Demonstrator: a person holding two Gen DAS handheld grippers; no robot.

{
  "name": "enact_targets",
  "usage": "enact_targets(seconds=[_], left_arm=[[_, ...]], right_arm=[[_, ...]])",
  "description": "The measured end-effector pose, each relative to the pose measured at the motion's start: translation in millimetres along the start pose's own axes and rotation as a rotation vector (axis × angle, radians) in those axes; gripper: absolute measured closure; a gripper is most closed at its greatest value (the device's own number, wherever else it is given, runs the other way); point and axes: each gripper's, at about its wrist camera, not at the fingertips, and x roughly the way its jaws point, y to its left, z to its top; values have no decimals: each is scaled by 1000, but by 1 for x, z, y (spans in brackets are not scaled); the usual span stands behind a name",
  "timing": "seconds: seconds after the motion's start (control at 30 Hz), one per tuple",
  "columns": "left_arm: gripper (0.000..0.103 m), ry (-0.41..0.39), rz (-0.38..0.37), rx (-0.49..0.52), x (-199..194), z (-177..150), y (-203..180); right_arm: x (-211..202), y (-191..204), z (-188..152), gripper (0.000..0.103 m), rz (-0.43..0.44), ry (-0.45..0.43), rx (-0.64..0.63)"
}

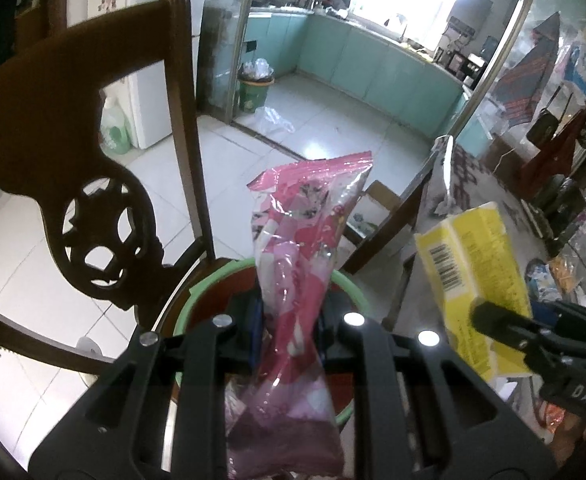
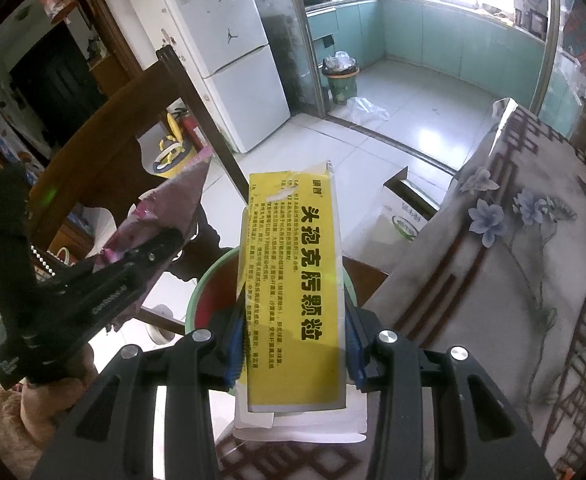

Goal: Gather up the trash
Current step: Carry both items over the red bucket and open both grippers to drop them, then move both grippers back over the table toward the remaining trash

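Note:
My left gripper (image 1: pixel 289 328) is shut on a pink plastic wrapper (image 1: pixel 301 240), held upright over a green-rimmed bin (image 1: pixel 197 288) with a dark red inside. My right gripper (image 2: pixel 293 344) is shut on a flat yellow box (image 2: pixel 293 280) with black Chinese print, held above the same bin (image 2: pixel 197 300). In the left wrist view the yellow box (image 1: pixel 473 276) and the right gripper (image 1: pixel 493 320) are to the right. In the right wrist view the left gripper (image 2: pixel 161 244) with the wrapper (image 2: pixel 173 200) is to the left.
A dark wooden chair (image 1: pixel 73 208) stands close behind the bin on the left. A table with a flowered cloth (image 2: pixel 513 260) is on the right, with clutter (image 1: pixel 565 216) on it. A cardboard box (image 2: pixel 405 208) sits on the floor beyond. A second bin (image 1: pixel 255 88) stands at the kitchen doorway.

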Motion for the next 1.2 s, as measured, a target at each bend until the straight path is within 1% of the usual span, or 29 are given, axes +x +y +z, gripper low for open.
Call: enact_targets(seconds=[0.17, 0.23, 0.3, 0.33, 0.37, 0.4, 0.43, 0.57, 0.67, 0.8, 1.03, 1.2], left_arm=[[84, 14, 17, -14, 3, -6, 4], [81, 13, 20, -22, 2, -6, 5], [59, 13, 29, -21, 2, -4, 6], [29, 14, 41, -22, 2, -2, 6], [17, -3, 50, -28, -1, -1, 8], [17, -24, 49, -35, -6, 0, 8], [17, -47, 47, -46, -13, 1, 10], [15, -82, 52, -46, -32, -1, 10], [14, -94, 46, -64, -44, -7, 10], [14, -93, 11, -90, -58, -16, 5], [12, -108, -54, -41, -85, -39, -35], [11, -118, -115, -13, -99, -57, -78]], right_arm=[[11, 5, 9, 64, 9, 17, -36], [14, 10, 13, 64, 5, 17, -60], [18, 13, 17, 63, 3, 15, -76], [19, 13, 19, 63, -6, 12, -83], [19, 13, 19, 48, -15, 8, -87], [19, 12, 20, 35, -21, -4, -91], [15, 11, 20, 36, -28, -24, -94], [4, 3, 19, 36, -36, -33, -93], [-11, -6, 12, 36, -39, -48, -74], [-34, -18, -4, 33, -43, -63, -38], [-88, -37, -43, 33, -64, -119, 18], [-130, -52, -74, 32, -100, -162, 30]])
